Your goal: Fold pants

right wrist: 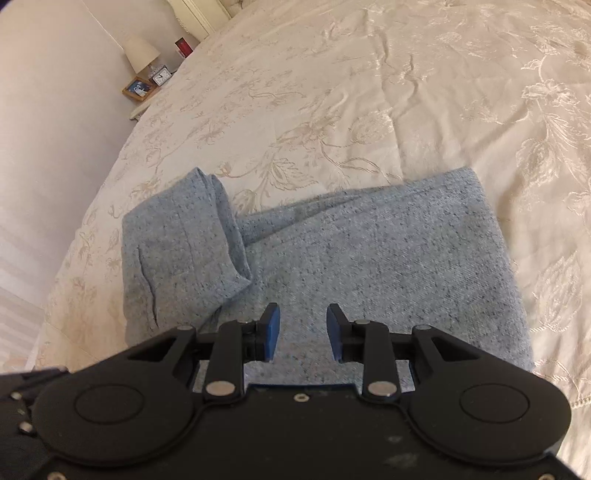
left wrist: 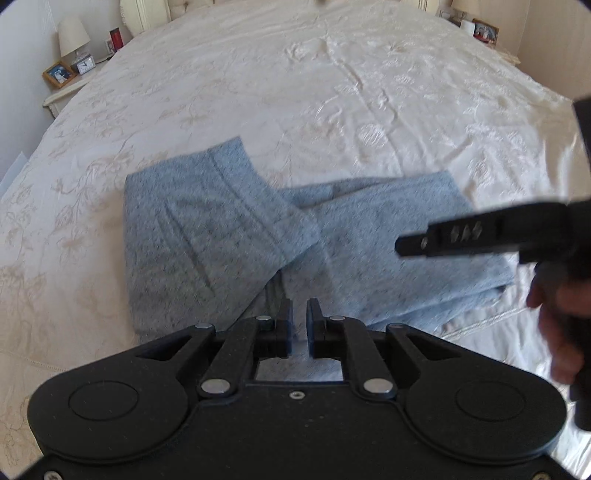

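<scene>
bed [left wrist: 332,92] – cream floral bedspread | nightstand [left wrist: 62,94] – lamp [left wrist: 74,35], clock [left wrist: 86,65], photo frame [left wrist: 59,74] | pale walls

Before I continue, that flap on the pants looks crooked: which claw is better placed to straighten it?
Probably left. The left claw points at the crooked flap; the right claw hovers over the flat pants.

pants [right wrist: 369,251] on bed [right wrist: 369,92] | nightstand [left wrist: 61,96] left of bed
</scene>
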